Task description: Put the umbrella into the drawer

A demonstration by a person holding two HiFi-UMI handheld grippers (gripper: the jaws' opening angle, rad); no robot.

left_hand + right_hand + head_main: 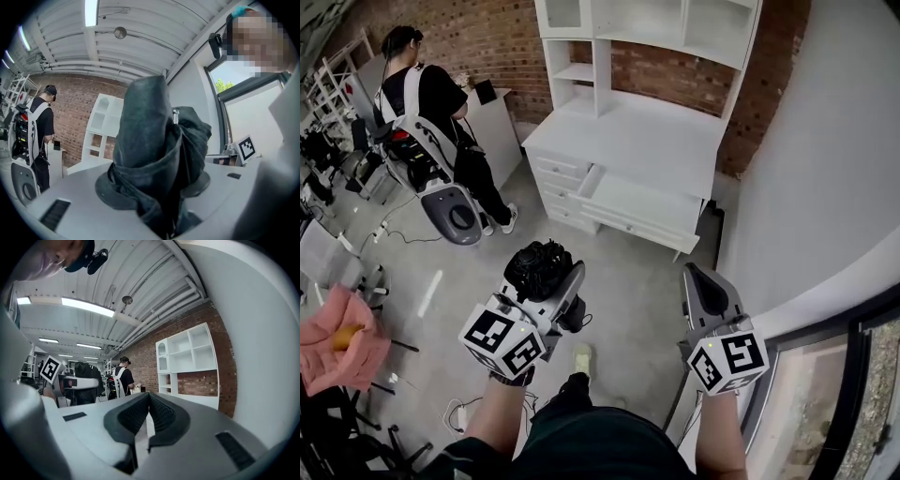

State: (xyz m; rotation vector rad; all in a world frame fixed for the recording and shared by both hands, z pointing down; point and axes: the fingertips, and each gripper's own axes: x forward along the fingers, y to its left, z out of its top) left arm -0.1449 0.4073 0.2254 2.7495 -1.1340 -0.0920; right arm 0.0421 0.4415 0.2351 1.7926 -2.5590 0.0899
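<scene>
Gripping a folded black umbrella (150, 140) in the left gripper (154, 187), pads pressed into the bunched canopy, the bundle rising out of the jaws and filling most of the left gripper view. Holding the right gripper (149, 399) alongside, empty, its ribbed pads pressed together at the tips. Standing on the grey floor (628, 300), well apart from the white cabinet (628, 131) and its drawer (633, 202), already pulled open and apparently bare. Sharing the room with another person (431, 103) at a small stand off to the left, clear of the way ahead.

Most likely trouble, judging from the grip: a bite on soft cloth rather than on the shaft, and so a bundle free to sag, twist or slide out before reaching the drawer. Next, a loose fold or the metal tip catching on the drawer's front lip or on the desktop above it, if brought in too low or too flat. Possibly too bulky to lie flat inside, leaving cloth draped over the edge and the drawer unable to close. No telling whether a strap keeps the canopy wrapped; if not, a risk of unfurling once released. No ready help from the right gripper while pressed closed.
</scene>
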